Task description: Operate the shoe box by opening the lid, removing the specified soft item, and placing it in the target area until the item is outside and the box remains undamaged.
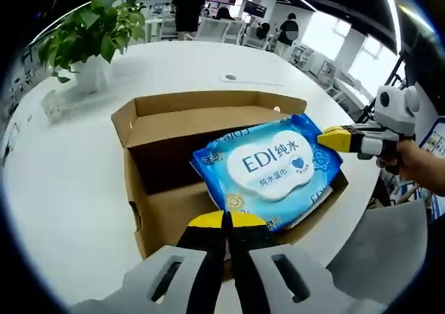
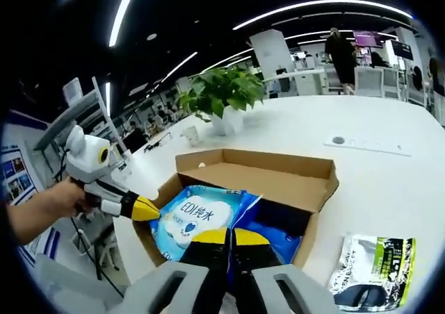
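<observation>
Open-plan office behind, white round tabletop [image 1: 69, 189] with a plant [image 1: 94, 29] at the far side and an open cardboard box [image 1: 160, 210] straight ahead of the left hand-held gripper [image 1: 226, 220]. Jaws pressed together, tips on the near edge of a blue wet-wipe pack [image 1: 271, 164], apparently pinching it. Right hand-held gripper [image 1: 332, 138] coming in from the right, jaws likewise together on the pack's far-right corner. Pack tilted, above the box opening, between the two grippers, not yet clear of the box. Judged soft and floppy, fairly light, with slick plastic film; likely to sag or slip if pinched at a thin seam only. Better taken by a flat side edge, deep enough to catch the wipes inside, away from the raised flap label. Green-and-black pouch [image 2: 372, 269] flat on the tabletop, to the right of the right hand-held gripper, beside the box.
</observation>
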`<state>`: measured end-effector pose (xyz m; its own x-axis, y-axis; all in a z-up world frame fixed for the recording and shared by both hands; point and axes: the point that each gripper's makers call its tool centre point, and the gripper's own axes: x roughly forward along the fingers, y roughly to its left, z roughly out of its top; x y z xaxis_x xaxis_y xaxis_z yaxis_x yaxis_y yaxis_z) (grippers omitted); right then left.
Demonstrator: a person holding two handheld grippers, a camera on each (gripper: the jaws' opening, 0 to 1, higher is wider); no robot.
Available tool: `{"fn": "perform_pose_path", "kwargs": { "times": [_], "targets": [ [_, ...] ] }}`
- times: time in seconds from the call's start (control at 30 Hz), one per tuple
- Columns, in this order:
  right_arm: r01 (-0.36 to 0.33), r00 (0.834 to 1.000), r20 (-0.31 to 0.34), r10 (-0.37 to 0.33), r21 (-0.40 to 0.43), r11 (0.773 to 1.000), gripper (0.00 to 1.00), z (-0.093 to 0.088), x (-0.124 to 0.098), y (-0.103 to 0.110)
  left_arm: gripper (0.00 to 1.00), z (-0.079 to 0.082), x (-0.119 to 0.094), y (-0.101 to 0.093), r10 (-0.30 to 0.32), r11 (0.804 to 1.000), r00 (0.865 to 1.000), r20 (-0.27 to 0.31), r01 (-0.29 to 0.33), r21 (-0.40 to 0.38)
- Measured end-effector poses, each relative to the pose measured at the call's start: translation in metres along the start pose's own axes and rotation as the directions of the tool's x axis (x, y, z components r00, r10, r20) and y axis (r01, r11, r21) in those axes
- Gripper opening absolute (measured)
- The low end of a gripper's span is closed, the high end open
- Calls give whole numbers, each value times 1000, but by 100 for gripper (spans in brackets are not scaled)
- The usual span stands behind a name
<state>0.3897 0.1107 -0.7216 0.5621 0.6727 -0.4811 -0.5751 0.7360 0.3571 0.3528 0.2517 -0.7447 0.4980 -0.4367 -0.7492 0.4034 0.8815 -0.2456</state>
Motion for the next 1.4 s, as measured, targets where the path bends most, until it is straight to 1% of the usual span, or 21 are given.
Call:
{"fn": "perform_pose_path", "kwargs": {
  "times": [0.27,0.4,0.83,0.9,0.93,0.97,1.17,1.4],
  "targets": [
    [10,1000,23,-10,14,1000,0,5,-16,-6,0,9,-3,-13,-19,1000,1000,22,19,9],
    [19,999,35,-19,24,1000,0,7,-28,-10,0,15,-2,-25,-32,999,999,30,31,26],
    [77,995,63,-81,56,995,0,7,-61,-39,0,32,14,-62,-86,994,996,26,84,77],
    [88,994,64,-92,63,994,0,7,-66,-43,0,37,17,-67,-100,992,994,36,97,75],
    [104,993,56,-107,52,993,0,6,-71,-48,0,39,18,-70,-108,992,993,42,105,71],
    [106,993,56,-109,54,993,0,6,-72,-48,0,40,20,-74,-119,991,992,44,116,72],
    [138,987,73,-143,76,988,0,5,-81,-59,0,41,30,-86,-139,985,990,15,136,109],
    [151,983,86,-159,98,984,0,5,-90,-66,0,46,33,-93,-159,981,987,13,156,115]
  ]
}}
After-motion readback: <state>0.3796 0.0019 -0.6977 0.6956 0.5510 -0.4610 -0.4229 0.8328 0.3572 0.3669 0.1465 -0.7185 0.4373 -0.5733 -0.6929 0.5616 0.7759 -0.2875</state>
